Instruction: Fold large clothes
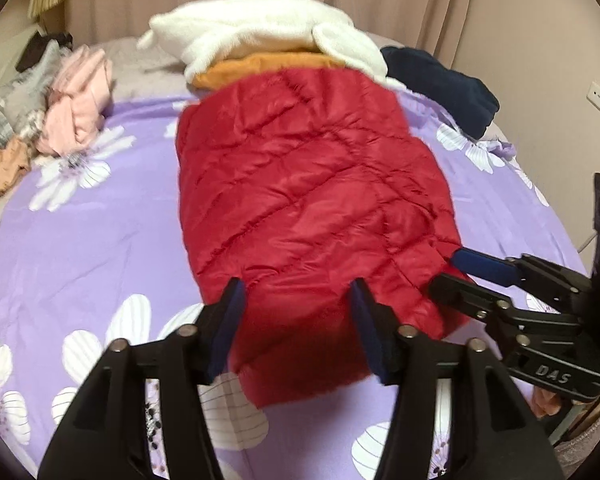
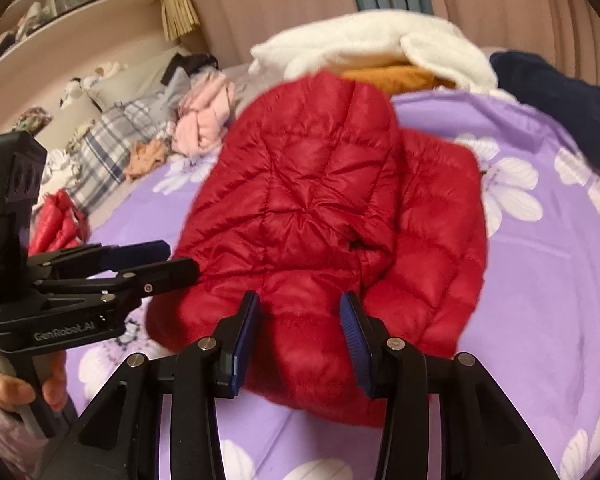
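Glossy quilted red jacket (image 1: 300,200) on matt lilac floral cotton sheet (image 1: 80,248)

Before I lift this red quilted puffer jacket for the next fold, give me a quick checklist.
1. Red quilted puffer jacket lies on the purple floral bedsheet: ok.
2. Left gripper straddles the near hem: ok.
3. Left pads pressing fabric: cannot tell.
4. Right gripper over the near edge: ok.
5. Right pads clamped: cannot tell.
6. Far end clear of the white fleece pile: not ok, they touch.
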Demonstrator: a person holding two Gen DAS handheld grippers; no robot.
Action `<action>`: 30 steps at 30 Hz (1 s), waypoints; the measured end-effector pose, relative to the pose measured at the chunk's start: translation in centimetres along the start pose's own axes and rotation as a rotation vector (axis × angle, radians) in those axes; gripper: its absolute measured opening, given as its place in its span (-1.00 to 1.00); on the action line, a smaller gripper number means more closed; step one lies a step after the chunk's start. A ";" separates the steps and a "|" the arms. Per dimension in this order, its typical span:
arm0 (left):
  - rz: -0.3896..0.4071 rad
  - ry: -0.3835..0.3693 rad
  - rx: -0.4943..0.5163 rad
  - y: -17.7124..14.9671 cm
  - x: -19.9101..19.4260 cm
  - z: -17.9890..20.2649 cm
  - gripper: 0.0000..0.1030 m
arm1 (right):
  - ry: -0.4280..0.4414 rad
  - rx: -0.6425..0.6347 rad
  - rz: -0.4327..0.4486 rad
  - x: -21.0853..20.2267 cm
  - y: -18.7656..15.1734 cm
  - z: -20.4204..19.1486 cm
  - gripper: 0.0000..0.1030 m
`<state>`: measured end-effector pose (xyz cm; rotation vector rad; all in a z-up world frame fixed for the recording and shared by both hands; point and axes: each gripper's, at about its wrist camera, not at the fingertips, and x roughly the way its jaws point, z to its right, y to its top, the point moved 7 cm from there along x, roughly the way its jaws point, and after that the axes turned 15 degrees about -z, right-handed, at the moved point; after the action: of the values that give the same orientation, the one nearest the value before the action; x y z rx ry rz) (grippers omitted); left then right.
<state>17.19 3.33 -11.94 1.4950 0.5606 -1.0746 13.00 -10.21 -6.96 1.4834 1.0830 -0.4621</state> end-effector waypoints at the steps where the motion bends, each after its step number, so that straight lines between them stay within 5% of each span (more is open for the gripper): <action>1: 0.013 0.015 -0.001 -0.1 -0.7 0.1 0.47 | -0.009 0.003 0.004 -0.5 -0.1 -0.1 -0.12; 3: 0.046 0.055 -0.006 -0.2 -2.3 0.1 0.77 | -0.037 0.007 0.013 -1.9 -0.4 -0.5 0.03; 7: 0.075 0.095 -0.021 -0.8 -5.6 0.2 0.99 | -0.099 0.009 0.034 -4.5 -0.9 -1.3 0.41; 18: 0.075 0.180 -0.049 -3.6 -11.4 0.0 0.99 | -0.137 0.020 0.069 -9.4 -1.6 -3.6 0.63; 20: 0.067 0.196 -0.052 -4.2 -12.0 -0.1 0.99 | -0.158 0.033 0.070 -10.1 -1.7 -3.8 0.90; 25: 0.071 0.147 -0.080 -5.2 -13.9 -0.3 0.99 | -0.156 0.053 0.090 -11.6 -1.8 -4.3 0.92; 30: 0.090 0.177 -0.086 -5.7 -15.4 -0.4 0.99 | -0.186 0.047 0.135 -13.6 -1.5 -4.9 0.98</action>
<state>5.41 8.41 -1.63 1.5338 0.6486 -0.8439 3.67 -10.68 4.17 1.5122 0.8250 -0.5224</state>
